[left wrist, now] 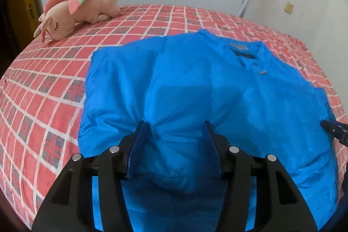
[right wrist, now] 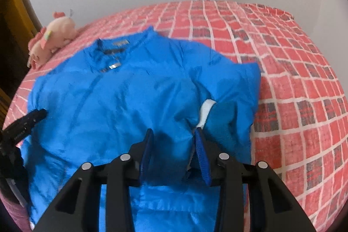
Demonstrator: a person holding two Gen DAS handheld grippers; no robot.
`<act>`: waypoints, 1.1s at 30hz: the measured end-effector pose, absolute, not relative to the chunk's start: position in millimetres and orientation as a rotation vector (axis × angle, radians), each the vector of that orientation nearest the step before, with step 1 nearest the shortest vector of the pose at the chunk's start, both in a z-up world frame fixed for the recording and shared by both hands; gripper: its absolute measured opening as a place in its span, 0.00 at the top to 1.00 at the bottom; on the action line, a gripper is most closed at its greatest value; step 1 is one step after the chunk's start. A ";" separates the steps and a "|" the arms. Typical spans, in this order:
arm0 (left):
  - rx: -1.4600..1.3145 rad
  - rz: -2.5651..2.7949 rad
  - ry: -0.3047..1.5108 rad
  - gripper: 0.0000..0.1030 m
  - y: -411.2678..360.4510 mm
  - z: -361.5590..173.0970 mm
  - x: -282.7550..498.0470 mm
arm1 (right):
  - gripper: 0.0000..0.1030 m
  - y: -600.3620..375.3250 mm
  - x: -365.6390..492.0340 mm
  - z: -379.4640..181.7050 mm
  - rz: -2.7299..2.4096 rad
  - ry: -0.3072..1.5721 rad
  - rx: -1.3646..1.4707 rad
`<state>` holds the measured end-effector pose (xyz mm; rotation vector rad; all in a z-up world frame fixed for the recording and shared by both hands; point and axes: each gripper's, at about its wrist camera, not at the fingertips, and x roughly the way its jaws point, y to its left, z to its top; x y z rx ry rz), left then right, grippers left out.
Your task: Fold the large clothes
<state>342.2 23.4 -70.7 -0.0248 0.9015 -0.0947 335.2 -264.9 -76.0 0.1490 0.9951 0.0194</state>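
you have the blue jacket lying on the bed with the red checked sheet, its collar toward the far wall and its front side up, so the lower hem is the part nearest to you. this is a good layout for folding, because both sides can be taken at the same time.

your left gripper points steeply down at the near left part of the jacket. a puffy ridge of the padded cloth stands between its two blue fingers, and both pads seem to touch it, so i judge it is pinching the jacket, though not tightly.

your right gripper is also tilted steeply down, on the right side, just beside the folded sleeve with the white lining. a bunch of blue cloth fills the gap between its fingers, so it too seems to pinch the jacket.

the two grippers are well apart, one on each side of the garment. the pink plush toy lies near the far corner, well away from the jacket, so it should not disturb the fold.
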 end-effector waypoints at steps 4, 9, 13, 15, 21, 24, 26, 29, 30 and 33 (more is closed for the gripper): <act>0.005 -0.091 0.903 0.48 21.0 -74.3 343.3 | 0.62 -262.7 334.3 -80.4 0.009 0.992 0.139; 0.004 -0.086 0.902 0.48 23.0 -74.1 340.7 | 0.62 -266.5 331.8 -77.6 0.018 0.976 0.173; 0.033 -0.075 0.855 0.50 14.7 -62.2 333.3 | 0.61 -262.9 325.3 -60.5 0.024 0.949 0.164; 0.034 -0.103 0.854 0.50 10.3 -61.9 332.3 | 0.61 -257.6 324.0 -58.5 0.034 0.957 0.145; 0.023 -0.118 0.903 0.48 14.6 -74.7 340.8 | 0.60 -264.8 335.1 -79.5 0.036 0.995 0.163; 0.031 -0.107 0.914 0.50 15.1 -68.3 335.3 | 0.60 -268.8 325.9 -68.7 0.052 0.978 0.197; 0.041 -0.119 0.905 0.48 19.0 -53.7 323.7 | 0.60 -269.7 310.6 -54.2 0.090 0.960 0.212; 0.048 -0.125 0.868 0.37 37.6 -31.0 291.6 | 0.51 -271.6 276.1 -36.1 0.100 0.924 0.183; 0.054 -0.131 0.868 0.35 44.2 -27.1 280.4 | 0.51 -273.5 258.5 -33.3 0.103 0.923 0.169; 0.114 -0.093 0.898 0.31 70.8 -24.3 235.6 | 0.49 -280.2 220.9 -37.1 0.120 0.959 0.150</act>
